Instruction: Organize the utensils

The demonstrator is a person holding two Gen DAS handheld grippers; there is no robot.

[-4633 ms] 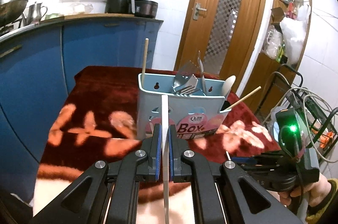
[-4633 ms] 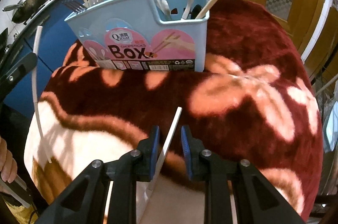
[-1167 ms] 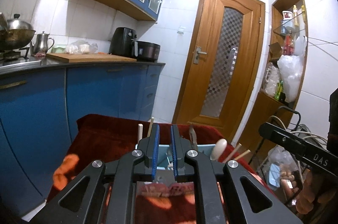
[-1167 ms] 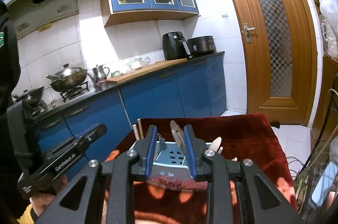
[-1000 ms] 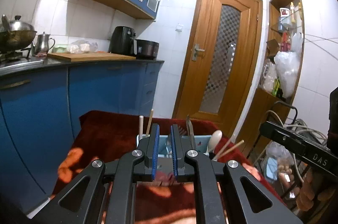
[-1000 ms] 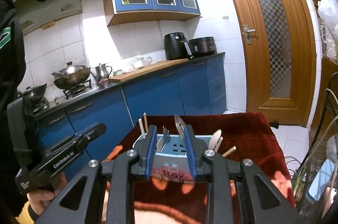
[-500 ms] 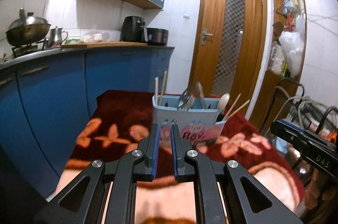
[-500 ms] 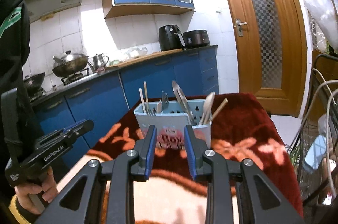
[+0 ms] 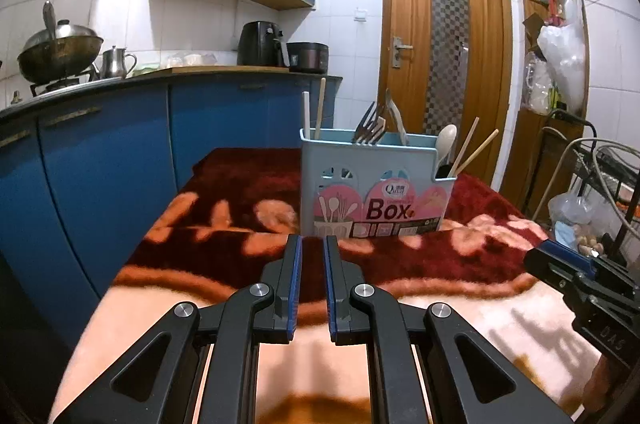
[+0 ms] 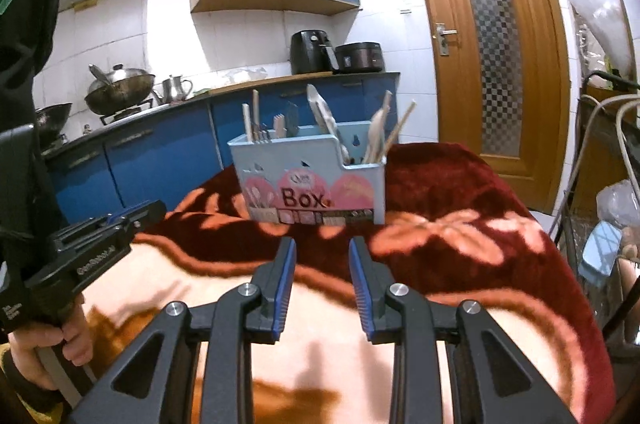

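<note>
A light blue utensil box (image 9: 376,191) with a pink "Box" label stands upright on the red flowered blanket (image 9: 240,207). It holds chopsticks (image 9: 313,111), forks (image 9: 370,129), a white spoon (image 9: 445,143) and more chopsticks on the right. It also shows in the right wrist view (image 10: 312,179). My left gripper (image 9: 311,252) is empty, jaws a narrow gap apart, low over the blanket in front of the box. My right gripper (image 10: 322,252) is open and empty, also short of the box.
Blue kitchen cabinets (image 9: 120,151) with a wok (image 9: 60,51), kettle and air fryer (image 9: 260,43) run behind and to the left. A wooden door (image 9: 444,47) is behind the box. Shelves, cables and bags (image 9: 580,183) crowd the right side.
Both grippers have dropped from a raised position down to just above the blanket and backed away from the box. The sticks they held 4.6 s ago are gone from the jaws.
</note>
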